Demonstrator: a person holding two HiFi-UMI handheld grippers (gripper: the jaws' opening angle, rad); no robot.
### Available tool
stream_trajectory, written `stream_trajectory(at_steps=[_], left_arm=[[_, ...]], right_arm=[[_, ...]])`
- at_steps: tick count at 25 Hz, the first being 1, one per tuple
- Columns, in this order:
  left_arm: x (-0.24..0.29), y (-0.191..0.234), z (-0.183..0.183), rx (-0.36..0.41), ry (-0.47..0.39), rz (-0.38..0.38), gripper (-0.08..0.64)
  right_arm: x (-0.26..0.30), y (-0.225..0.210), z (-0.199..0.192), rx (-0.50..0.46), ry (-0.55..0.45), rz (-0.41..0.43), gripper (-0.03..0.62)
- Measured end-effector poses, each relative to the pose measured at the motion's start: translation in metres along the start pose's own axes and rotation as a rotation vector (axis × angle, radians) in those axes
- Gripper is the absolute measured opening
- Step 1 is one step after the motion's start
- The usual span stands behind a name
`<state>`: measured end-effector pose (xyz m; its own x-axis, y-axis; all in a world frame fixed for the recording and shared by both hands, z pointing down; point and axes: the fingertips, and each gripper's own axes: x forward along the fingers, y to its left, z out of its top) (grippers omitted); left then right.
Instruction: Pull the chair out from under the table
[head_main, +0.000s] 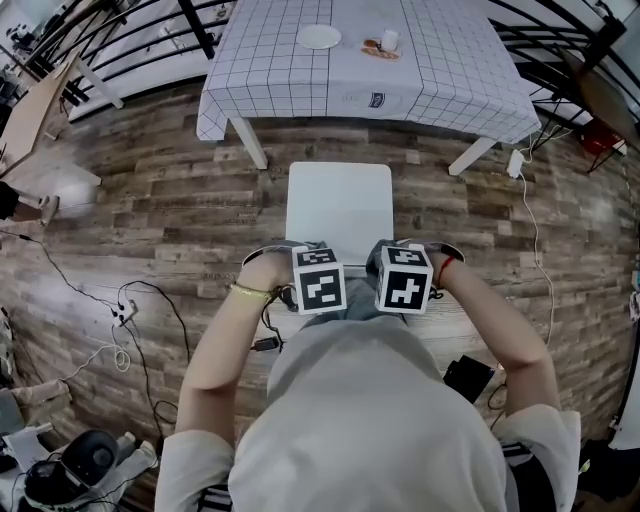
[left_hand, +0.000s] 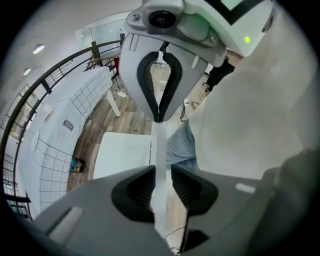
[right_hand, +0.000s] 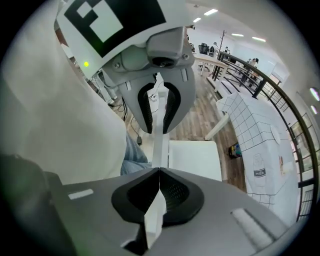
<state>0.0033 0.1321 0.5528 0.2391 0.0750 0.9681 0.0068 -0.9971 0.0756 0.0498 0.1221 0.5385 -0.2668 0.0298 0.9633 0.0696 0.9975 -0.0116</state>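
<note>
The white chair (head_main: 340, 210) stands out from under the checked-cloth table (head_main: 440, 70), its seat facing the table. Both grippers point down over the top edge of its backrest, close to the person's body. In the left gripper view the thin backrest edge (left_hand: 159, 145) runs in line with the gap of my left gripper (left_hand: 161, 187); its jaws stand apart, with a slit beside the right pad. My right gripper (right_hand: 159, 187) is shut, its jaws meeting above the backrest edge (right_hand: 160, 137) with nothing between them. The marker cubes (head_main: 320, 280) hide the jaws in the head view.
A plate (head_main: 318, 37) and small food items (head_main: 382, 45) sit on the table. Cables (head_main: 120, 310) trail over the wood floor at left; a charger and cord (head_main: 516, 162) lie at right, and a black object (head_main: 468, 378) by the person's right arm. Railings curve behind the table.
</note>
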Motion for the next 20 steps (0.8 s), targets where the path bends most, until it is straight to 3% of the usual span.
stream_trajectory(at_steps=[2,4,7,11,16,20], left_arm=[[-0.007,0.002,0.001,-0.007,-0.006,0.011,0.087],[-0.016,0.003,0.005,-0.024,-0.040,0.010,0.011],[-0.032,0.006,0.015,-0.046,-0.107,0.021,0.011],[-0.035,0.023,0.013,-0.080,-0.116,0.077,0.011],[-0.037,0.042,0.019,-0.188,-0.213,0.109,0.011],[-0.042,0.068,0.024,-0.290,-0.304,0.206,0.011]], right_arm=[[-0.008,-0.005,0.001,0.009,-0.013,-0.021,0.000],[-0.014,-0.009,0.002,0.031,-0.029,-0.028,0.000],[-0.021,-0.016,0.006,0.053,-0.057,-0.050,0.000],[-0.021,-0.024,0.005,0.079,-0.064,-0.079,0.000],[-0.018,-0.039,0.006,0.155,-0.094,-0.133,-0.002],[-0.020,-0.057,0.012,0.242,-0.168,-0.203,-0.002]])
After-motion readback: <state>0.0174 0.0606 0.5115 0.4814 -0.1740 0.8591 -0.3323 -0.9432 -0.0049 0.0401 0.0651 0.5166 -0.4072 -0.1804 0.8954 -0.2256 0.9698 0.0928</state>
